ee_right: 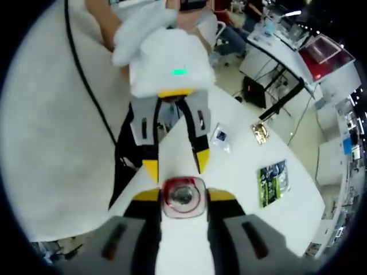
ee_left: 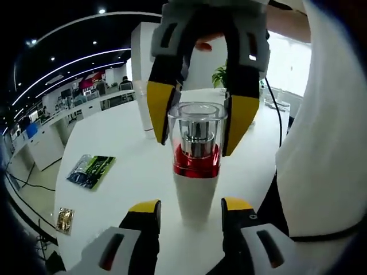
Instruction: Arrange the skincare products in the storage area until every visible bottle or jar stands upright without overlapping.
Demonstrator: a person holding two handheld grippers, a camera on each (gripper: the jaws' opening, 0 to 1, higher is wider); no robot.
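A pump bottle (ee_left: 195,163) stands upright on a white table (ee_left: 114,137), close to the table's near edge in the left gripper view, with a white body, a red band under a clear square cap and a silver pump head showing through the cap. The left gripper (ee_left: 189,209) has its yellow-tipped jaws spread to either side of the bottle's white base, with a gap on each side, so they stand apart and grip nothing. The right gripper (ee_left: 198,120) reaches in from the far side, its yellow pads flanking the clear cap; they sit tight beside the cap's walls, but whether they actually press on it I cannot tell. In the right gripper view, looking down along that tool, the bottle (ee_right: 182,196) shows from above as a clear square cap with a red ring inside, held between the right gripper (ee_right: 183,196) and its yellow tips, while the left gripper (ee_right: 175,160) points in from beyond it with its jaws apart. Further along the table (ee_right: 287,217) lie a green-and-black sachet (ee_right: 272,182), a small gold packet (ee_right: 261,132) near the edge, and a small clear packet (ee_right: 221,137). The green sachet (ee_left: 90,169) and gold packet (ee_left: 65,219) also lie toward the table's left edge in the left gripper view.
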